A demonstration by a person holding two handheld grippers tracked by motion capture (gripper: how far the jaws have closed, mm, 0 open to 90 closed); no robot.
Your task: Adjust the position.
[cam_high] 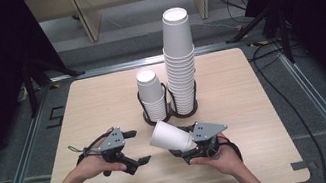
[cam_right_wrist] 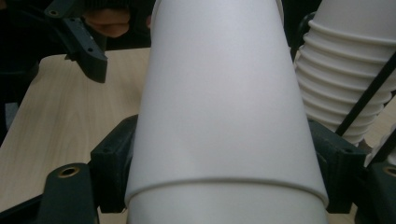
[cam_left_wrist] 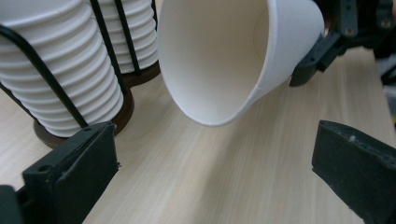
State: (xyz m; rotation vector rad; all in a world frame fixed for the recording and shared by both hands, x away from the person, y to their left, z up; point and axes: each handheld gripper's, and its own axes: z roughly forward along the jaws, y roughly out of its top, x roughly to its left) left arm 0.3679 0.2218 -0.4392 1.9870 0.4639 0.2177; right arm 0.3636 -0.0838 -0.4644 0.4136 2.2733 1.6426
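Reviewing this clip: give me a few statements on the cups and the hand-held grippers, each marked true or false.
1. The right hand-held gripper holds a white paper cup. True.
2. That cup stands upright on the table. False: it is tilted on its side in the air, mouth toward the left hand-held gripper.
3. The left hand-held gripper is open and holds nothing. True.
4. The two cup stacks are equal in height. False: the right stack is much taller than the left stack.
5. Both stacks sit in wire holders. True.
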